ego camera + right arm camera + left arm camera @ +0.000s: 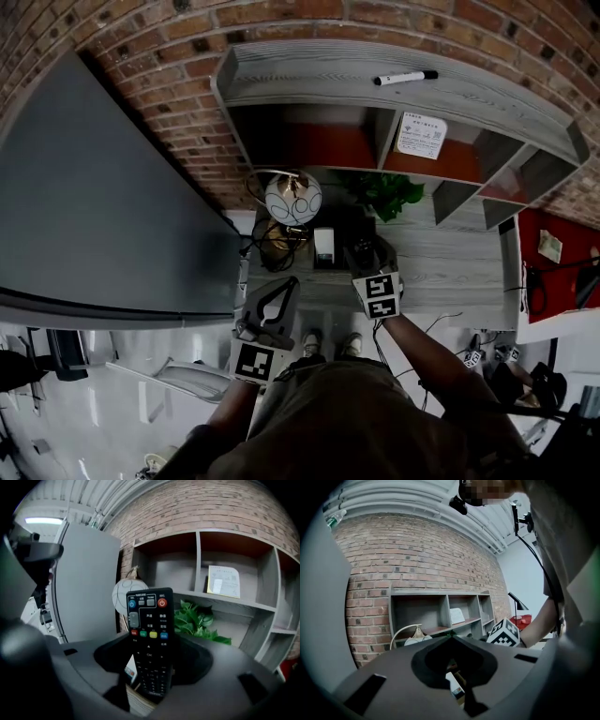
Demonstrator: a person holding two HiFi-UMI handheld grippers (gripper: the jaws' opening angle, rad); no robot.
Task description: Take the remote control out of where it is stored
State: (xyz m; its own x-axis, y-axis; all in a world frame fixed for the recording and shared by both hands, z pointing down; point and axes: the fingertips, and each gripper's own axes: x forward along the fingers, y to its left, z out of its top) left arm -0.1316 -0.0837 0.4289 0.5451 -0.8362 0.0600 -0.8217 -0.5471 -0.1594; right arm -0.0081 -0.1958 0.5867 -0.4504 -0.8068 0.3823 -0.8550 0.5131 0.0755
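Note:
A black remote control (149,639) with coloured buttons stands upright between the jaws of my right gripper (154,660), which is shut on its lower part. Under it a wooden holder (137,704) shows a white item inside. In the head view the right gripper (367,258) reaches over the dark clutter at the desk's near edge, and the remote is hard to make out there. My left gripper (286,286) hangs lower left of it, in front of the desk, jaws shut and empty. The left gripper (451,641) points at the shelf, with the right gripper's marker cube (505,633) to its right.
The grey desk (450,272) carries a shelf unit (394,94) against a brick wall. A marker pen (405,78) lies on top, a paper card (420,136) leans in one bay. A white globe lamp (292,197) and a green plant (389,192) stand behind the holder. A tall grey panel (94,206) fills the left.

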